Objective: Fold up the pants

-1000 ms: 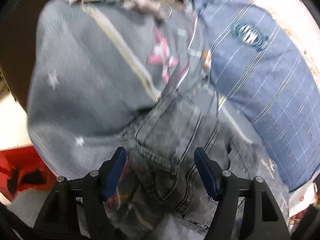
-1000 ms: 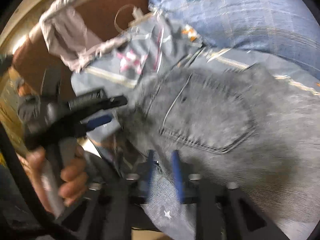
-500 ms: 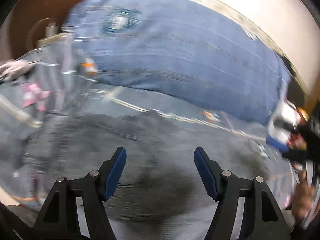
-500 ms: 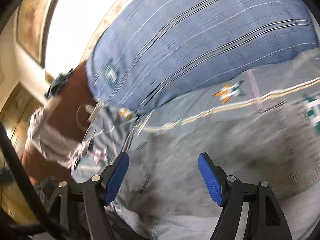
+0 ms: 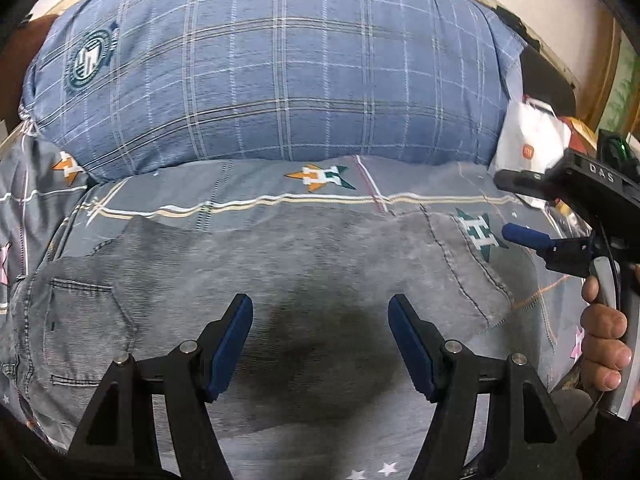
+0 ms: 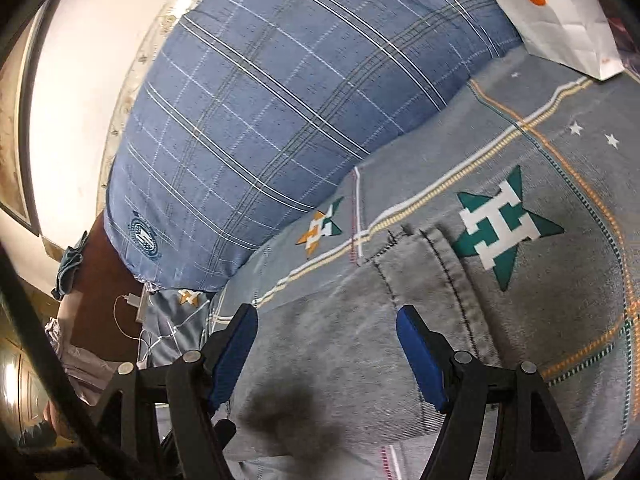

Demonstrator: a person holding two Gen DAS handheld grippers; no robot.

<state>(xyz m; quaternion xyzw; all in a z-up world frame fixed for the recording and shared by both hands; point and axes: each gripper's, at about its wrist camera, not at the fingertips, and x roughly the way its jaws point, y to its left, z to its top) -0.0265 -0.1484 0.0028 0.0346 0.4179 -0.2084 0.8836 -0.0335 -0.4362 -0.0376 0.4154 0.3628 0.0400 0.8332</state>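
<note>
Both grippers have swung away from the pocket end since a second ago — the left gripper (image 5: 320, 344) and right gripper (image 6: 326, 354) now hover with jaws apart, empty, over one pair of grey pants (image 5: 280, 280) lying flat on the sheet (image 5: 248, 184) beside one blue pillow (image 5: 272, 72).

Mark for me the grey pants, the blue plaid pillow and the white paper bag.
grey pants (image 5: 304, 264): left wrist view, on the flat leg fabric above the dark patch.
blue plaid pillow (image 5: 280, 80): left wrist view, middle of its front face.
white paper bag (image 6: 560, 12): right wrist view, on its creased side below the orange logo.
</note>
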